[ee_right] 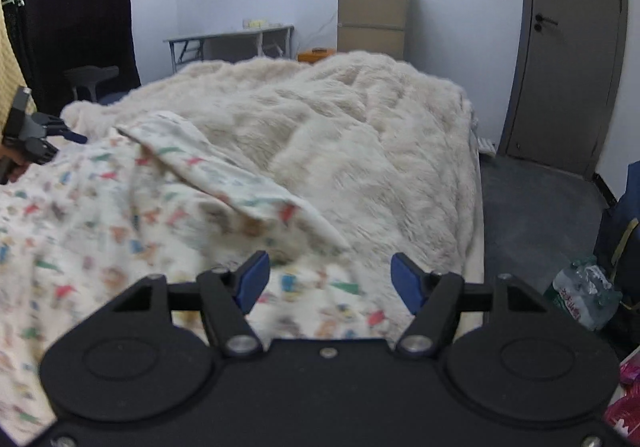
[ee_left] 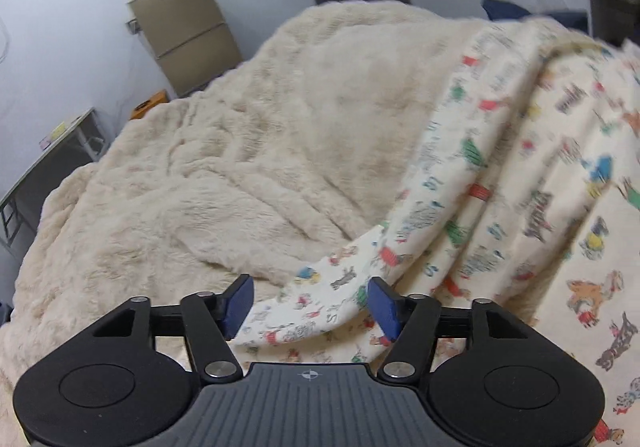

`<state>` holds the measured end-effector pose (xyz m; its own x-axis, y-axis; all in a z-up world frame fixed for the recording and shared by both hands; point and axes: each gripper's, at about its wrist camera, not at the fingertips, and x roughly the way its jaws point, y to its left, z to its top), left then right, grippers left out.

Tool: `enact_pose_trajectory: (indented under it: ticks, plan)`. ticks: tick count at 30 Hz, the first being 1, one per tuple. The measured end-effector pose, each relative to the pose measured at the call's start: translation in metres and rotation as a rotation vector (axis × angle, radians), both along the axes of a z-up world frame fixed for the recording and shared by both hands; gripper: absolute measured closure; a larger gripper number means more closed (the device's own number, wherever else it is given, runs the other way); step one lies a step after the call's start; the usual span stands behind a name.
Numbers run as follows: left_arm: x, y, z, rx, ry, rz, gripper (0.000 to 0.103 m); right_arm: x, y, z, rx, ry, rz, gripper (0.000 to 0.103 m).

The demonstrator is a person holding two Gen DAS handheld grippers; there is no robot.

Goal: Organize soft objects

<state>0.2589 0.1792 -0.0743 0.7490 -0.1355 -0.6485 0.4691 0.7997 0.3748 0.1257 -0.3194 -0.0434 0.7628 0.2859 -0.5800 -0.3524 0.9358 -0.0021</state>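
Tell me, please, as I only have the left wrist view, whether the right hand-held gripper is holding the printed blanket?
Observer: No, the right hand-held gripper is open above the printed blanket, with nothing pinched between its pads.
Operator: Thanks. What lies on the floor on that side?
Observer: A plastic-wrapped pack, seemingly of bottles, sits on the floor at the right.
Operator: And where does the left hand-held gripper appear from there?
Observer: The left hand-held gripper is at the printed blanket's far left edge, beside the fluffy cream blanket.
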Motion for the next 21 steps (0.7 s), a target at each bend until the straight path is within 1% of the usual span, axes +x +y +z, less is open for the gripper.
enact_pose_trajectory:
  ticks: [2, 4, 6, 8, 9, 10, 11, 12, 13, 14, 16, 18, 19, 20, 21]
  plan:
    - [0.005, -0.006, -0.01, 0.027, 0.012, 0.009, 0.043, 0.017, 0.004, -0.011, -0.015, 0.015, 0.018, 0.038]
    - [0.008, -0.007, -0.016, 0.017, 0.024, 0.019, 0.043, 0.029, 0.012, -0.018, -0.015, 0.021, 0.036, 0.038]
    - [0.01, -0.008, -0.019, 0.011, 0.014, 0.028, 0.043, 0.041, 0.021, -0.021, -0.005, 0.033, 0.064, 0.039]
    - [0.009, -0.01, -0.021, 0.011, -0.007, 0.026, 0.045, 0.048, 0.027, -0.022, -0.001, 0.058, 0.099, 0.048]
    - [0.009, -0.011, -0.022, 0.01, -0.019, 0.022, 0.051, 0.052, 0.03, -0.022, 0.001, 0.072, 0.117, 0.063]
    - [0.01, -0.012, -0.024, 0.008, -0.026, 0.012, 0.058, 0.055, 0.033, -0.022, 0.002, 0.085, 0.135, 0.083]
    - [0.01, -0.014, -0.025, 0.014, -0.028, -0.001, 0.073, 0.059, 0.035, -0.023, 0.004, 0.098, 0.153, 0.089]
    - [0.01, -0.016, -0.027, 0.022, -0.029, -0.014, 0.09, 0.062, 0.038, -0.023, 0.006, 0.112, 0.171, 0.093]
    - [0.01, -0.017, -0.029, 0.03, -0.03, -0.027, 0.102, 0.062, 0.039, -0.021, 0.012, 0.1, 0.183, 0.1]
    - [0.011, -0.017, -0.029, 0.036, -0.038, -0.037, 0.102, 0.061, 0.038, -0.019, 0.019, 0.088, 0.186, 0.101]
    - [0.009, -0.013, -0.019, 0.034, -0.07, -0.042, 0.102, 0.058, 0.033, -0.014, 0.05, 0.062, 0.181, 0.102]
    - [0.009, -0.001, 0.002, -0.001, -0.11, -0.035, 0.102, 0.051, 0.019, 0.002, 0.107, -0.015, 0.148, 0.102]
    - [0.011, 0.007, 0.018, -0.029, -0.145, -0.012, 0.102, 0.048, 0.015, 0.007, 0.13, -0.035, 0.137, 0.102]
    - [0.016, 0.016, 0.036, -0.064, -0.179, 0.014, 0.102, 0.046, 0.007, 0.014, 0.179, -0.067, 0.118, 0.102]
    - [0.02, 0.021, 0.046, -0.087, -0.196, 0.027, 0.102, 0.045, 0.002, 0.019, 0.207, -0.087, 0.104, 0.102]
